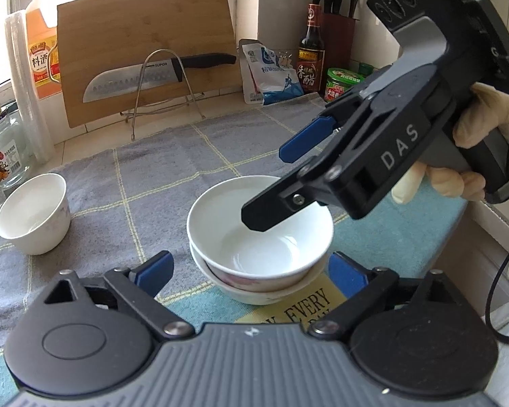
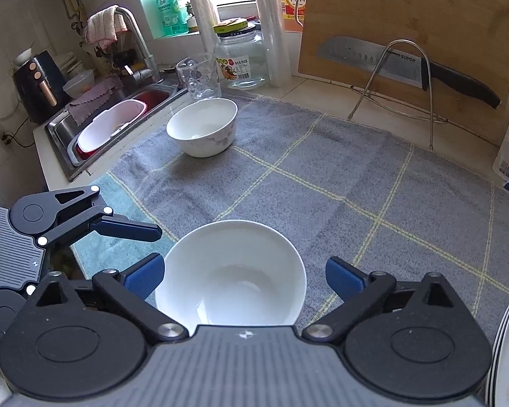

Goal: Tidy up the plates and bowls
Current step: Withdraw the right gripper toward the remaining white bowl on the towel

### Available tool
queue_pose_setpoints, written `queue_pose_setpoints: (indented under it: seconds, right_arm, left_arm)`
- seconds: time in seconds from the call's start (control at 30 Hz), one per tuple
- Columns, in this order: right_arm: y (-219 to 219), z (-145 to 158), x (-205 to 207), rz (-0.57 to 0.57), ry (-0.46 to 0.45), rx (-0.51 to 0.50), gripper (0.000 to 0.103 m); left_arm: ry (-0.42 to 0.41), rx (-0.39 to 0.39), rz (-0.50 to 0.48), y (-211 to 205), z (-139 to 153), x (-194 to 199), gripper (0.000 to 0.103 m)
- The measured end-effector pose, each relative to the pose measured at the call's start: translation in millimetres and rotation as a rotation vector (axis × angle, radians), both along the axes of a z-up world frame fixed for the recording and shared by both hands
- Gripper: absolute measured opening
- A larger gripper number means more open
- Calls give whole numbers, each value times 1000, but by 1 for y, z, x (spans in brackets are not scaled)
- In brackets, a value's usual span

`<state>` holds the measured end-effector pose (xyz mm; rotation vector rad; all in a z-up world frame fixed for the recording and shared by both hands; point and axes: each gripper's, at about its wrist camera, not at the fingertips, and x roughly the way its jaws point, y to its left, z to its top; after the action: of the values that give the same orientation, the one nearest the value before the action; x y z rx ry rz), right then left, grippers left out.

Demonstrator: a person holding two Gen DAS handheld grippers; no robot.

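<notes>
Two white bowls are nested into a stack [image 1: 259,240] on the grey checked towel [image 1: 173,166]; the top bowl also fills the right wrist view [image 2: 232,271]. My left gripper [image 1: 251,271] is open, its blue pads on either side of the stack and apart from it. My right gripper [image 2: 244,276] is open above the top bowl; in the left wrist view [image 1: 271,186] it hovers over the rim, empty. A third white bowl with a floral pattern [image 1: 34,213] stands alone at the far left [image 2: 203,125]. White plates [image 2: 507,349] show at the right edge.
A bamboo cutting board [image 1: 146,57] with a knife on a wire rack [image 1: 166,78] leans at the back. Bottles, a knife block [image 1: 337,34] and jars stand behind. A glass jar [image 2: 242,57], a tumbler [image 2: 198,76] and the sink [image 2: 108,125] lie left.
</notes>
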<state>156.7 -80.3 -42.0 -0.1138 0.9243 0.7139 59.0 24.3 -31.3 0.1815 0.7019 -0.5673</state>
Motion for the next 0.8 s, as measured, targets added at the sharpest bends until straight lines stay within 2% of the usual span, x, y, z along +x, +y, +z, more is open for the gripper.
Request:
queue_pose_setpoints:
  seconds: [0.2, 0.47, 0.8]
  right_arm:
    - [13, 8, 6, 37, -26, -14, 103]
    - [44, 21, 26, 127, -56, -47, 103]
    - [97, 29, 64, 244, -74, -81, 103]
  left_arm:
    - [-36, -1, 56, 25, 6, -1, 98]
    - [-87, -7, 236, 73, 7, 19, 98]
    - [-96, 24, 392, 109, -24, 64, 99]
